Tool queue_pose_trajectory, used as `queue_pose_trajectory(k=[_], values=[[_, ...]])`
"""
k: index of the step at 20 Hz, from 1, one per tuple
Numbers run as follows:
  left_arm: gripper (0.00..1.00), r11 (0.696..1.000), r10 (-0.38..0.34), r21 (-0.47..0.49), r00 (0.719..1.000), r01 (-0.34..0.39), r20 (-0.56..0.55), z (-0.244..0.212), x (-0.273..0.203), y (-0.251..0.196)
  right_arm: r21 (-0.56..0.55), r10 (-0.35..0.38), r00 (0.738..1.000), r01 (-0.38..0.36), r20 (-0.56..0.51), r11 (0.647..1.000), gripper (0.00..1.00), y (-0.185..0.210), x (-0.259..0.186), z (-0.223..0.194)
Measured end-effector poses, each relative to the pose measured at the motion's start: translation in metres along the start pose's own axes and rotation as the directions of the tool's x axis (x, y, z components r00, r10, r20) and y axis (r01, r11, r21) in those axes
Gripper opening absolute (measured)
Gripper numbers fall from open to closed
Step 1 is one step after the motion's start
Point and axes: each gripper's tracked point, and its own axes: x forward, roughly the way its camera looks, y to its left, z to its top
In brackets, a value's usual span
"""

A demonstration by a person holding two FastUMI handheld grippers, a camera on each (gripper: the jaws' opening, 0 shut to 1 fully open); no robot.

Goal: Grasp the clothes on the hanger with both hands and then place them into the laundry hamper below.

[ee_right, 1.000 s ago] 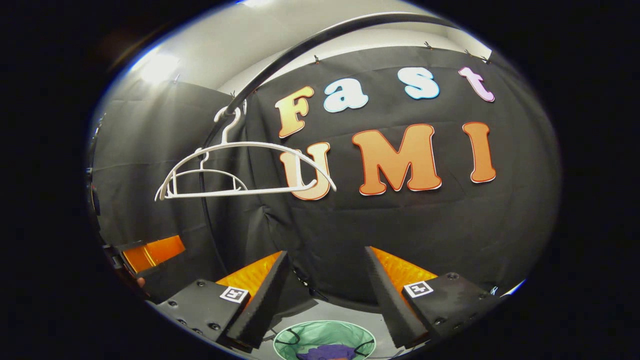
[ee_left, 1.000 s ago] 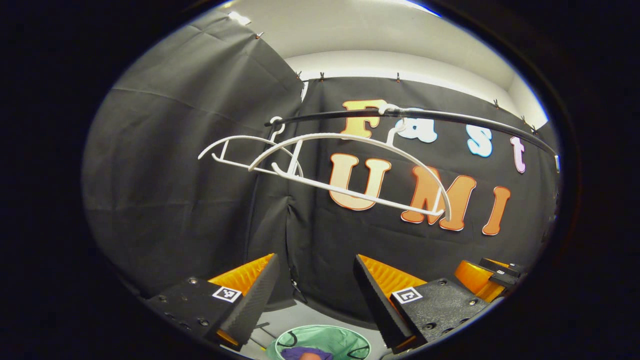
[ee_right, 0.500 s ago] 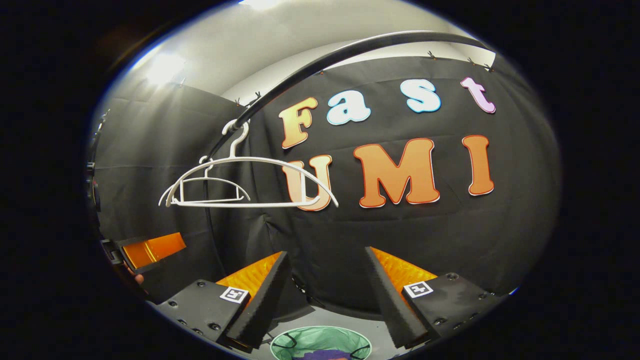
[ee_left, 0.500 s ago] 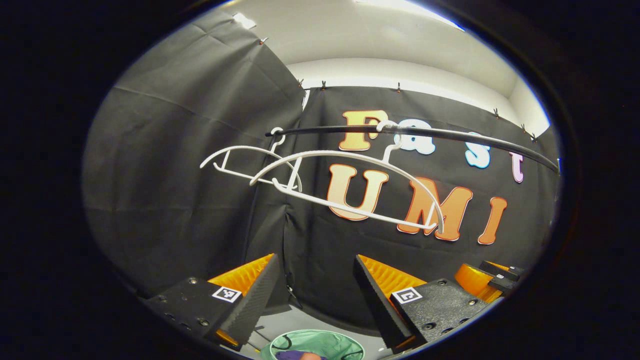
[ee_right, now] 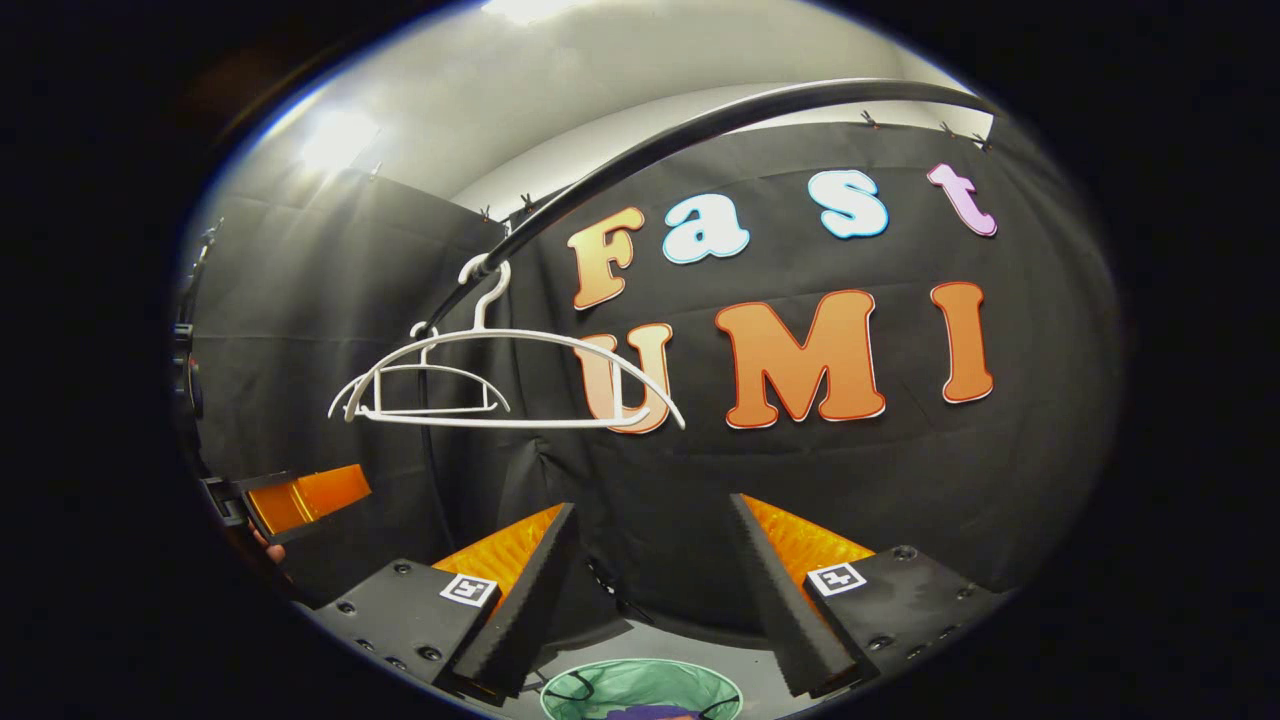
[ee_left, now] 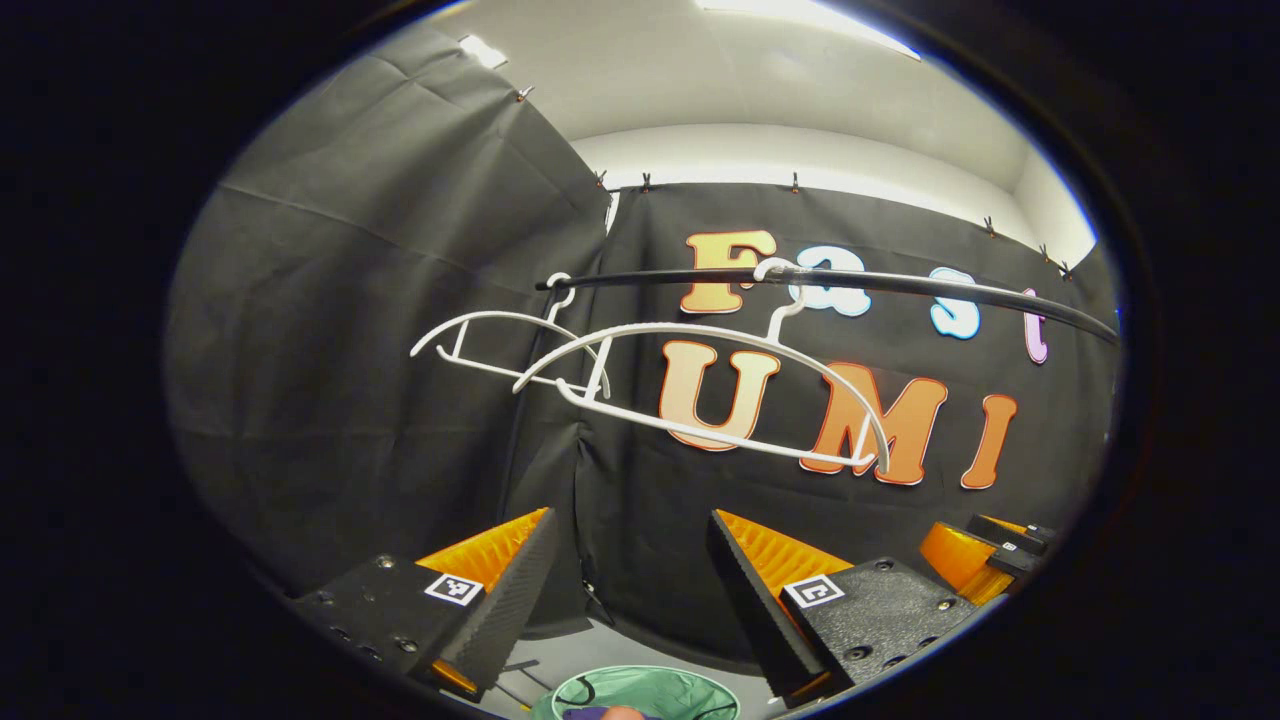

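Both my left gripper point(ee_left: 612, 590) and right gripper point(ee_right: 650, 590) are spread and empty above the round green mesh laundry hamper point(ee_right: 640, 690), where soft, light purple clothes point(ee_right: 652, 713) lie, best pinched by a fold.

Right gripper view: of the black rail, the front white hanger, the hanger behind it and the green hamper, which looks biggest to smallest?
1. Black rail
2. Front white hanger
3. Rear hanger and green hamper: alike; the hamper is partly cut off, and distances differ, so unranked.
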Motion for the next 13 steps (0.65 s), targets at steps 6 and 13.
queue_pose_trajectory(k=[6, 13], values=[[0.95, 1.000, -0.005, 0.018, 1.000, 0.005, 0.000, 0.000, -0.005, -0.005, 0.009, -0.005, 1.000, 0.005, 0.002, 1.000, 0.88, 0.000, -0.005, -0.001], [0.94, 1.000, -0.009, 0.022, 1.000, 0.009, 0.001, 0.004, -0.011, -0.008, 0.030, -0.025, 1.000, 0.025, -0.009, 0.999, 0.89, -0.010, -0.004, -0.004]])
